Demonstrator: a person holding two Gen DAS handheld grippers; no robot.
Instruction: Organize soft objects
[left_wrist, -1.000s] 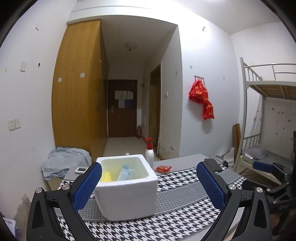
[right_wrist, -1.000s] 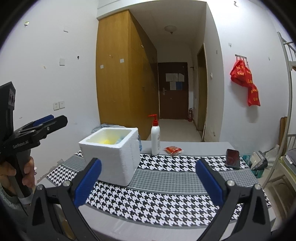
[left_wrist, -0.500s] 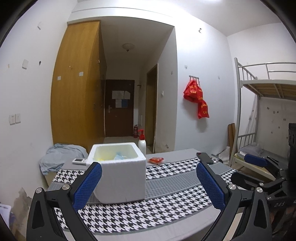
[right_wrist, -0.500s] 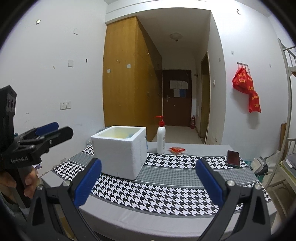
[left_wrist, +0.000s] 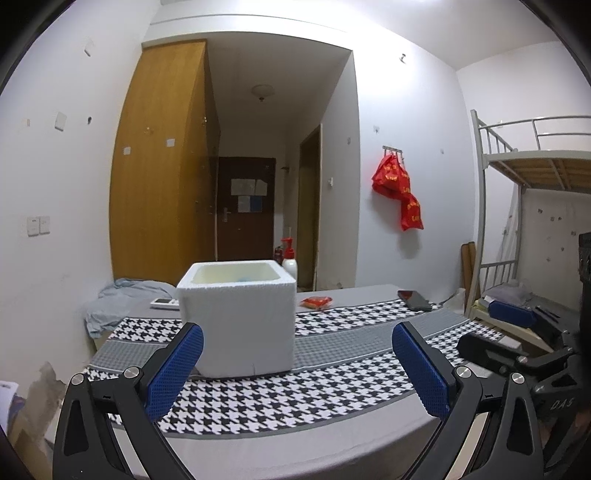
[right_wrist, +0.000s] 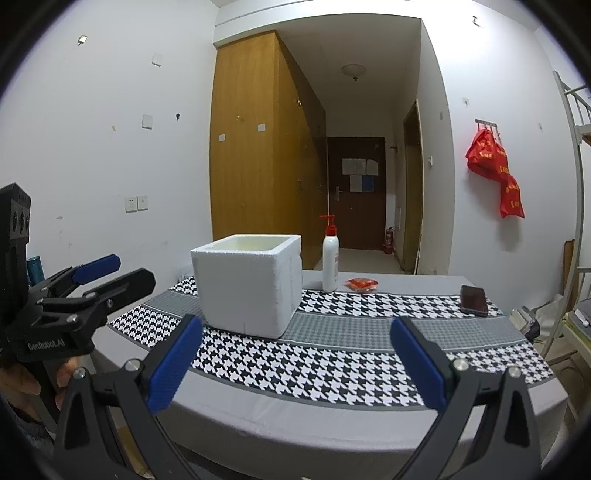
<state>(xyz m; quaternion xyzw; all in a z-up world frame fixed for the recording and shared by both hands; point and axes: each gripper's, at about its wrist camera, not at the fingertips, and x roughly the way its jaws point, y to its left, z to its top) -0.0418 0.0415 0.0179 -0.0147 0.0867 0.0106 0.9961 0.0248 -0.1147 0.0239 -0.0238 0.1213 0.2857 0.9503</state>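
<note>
Both grippers empty, held short of the table: left gripper (left_wrist: 297, 363) spread wide, right gripper (right_wrist: 295, 360) likewise agape. White foam box (left_wrist: 238, 319) upright on houndstooth cloth (left_wrist: 332, 391), something blue barely visible inside; pump bottle (right_wrist: 330, 264) just behind

Both grippers are moving back and down, away from the table (left_wrist: 332, 439). The left gripper (left_wrist: 295, 363) is now seeing the white foam box (left_wrist: 238, 321) from lower down, so the yellow and blue soft things inside are almost hiding; only a bit of blue is peeking over the rim. The near edge of the table is coming into sight. The right gripper (right_wrist: 295, 360) is sinking too, and the box top is no longer showing its inside.
</note>
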